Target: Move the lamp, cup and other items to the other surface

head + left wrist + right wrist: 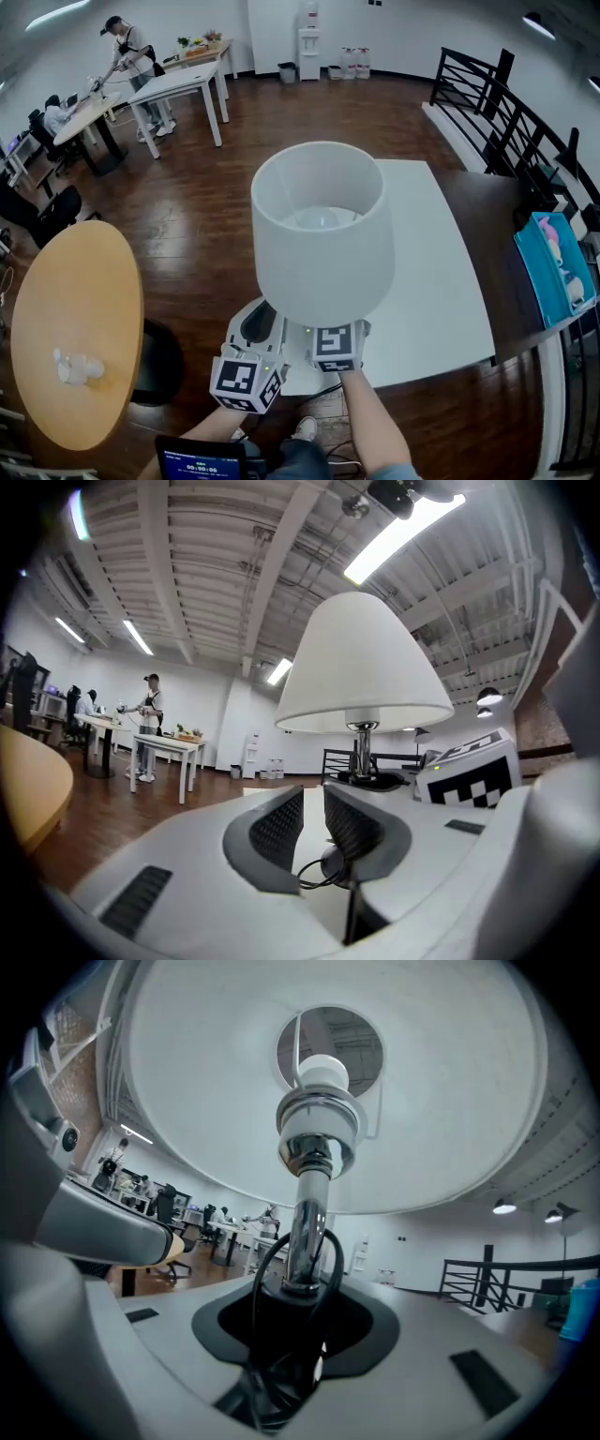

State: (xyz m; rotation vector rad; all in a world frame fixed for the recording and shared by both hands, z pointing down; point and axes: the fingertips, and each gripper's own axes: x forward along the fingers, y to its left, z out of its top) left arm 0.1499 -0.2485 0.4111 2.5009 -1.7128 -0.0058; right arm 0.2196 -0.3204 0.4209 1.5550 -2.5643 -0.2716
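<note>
A lamp with a white drum shade [319, 225] hangs upright in the air over the near edge of a white rectangular table [441, 281]. My right gripper [295, 1307] is shut on the lamp's dark base, and the chrome stem [305, 1213] rises straight out of it under the shade [450, 1101]. In the head view it [323, 330] is half hidden under the shade. Just left of it, my left gripper [312, 822] [262, 319] is shut on the lamp's black cord [323, 869], which loops at the root of the jaws. A small white item [77, 366] lies on the round wooden table [75, 281].
A black stool or bin [159, 361] stands between the round table and me. A black railing [525, 122] and a blue box [553, 267] line the right side. Far tables with a person [131, 52] stand at the back left, past dark wooden floor.
</note>
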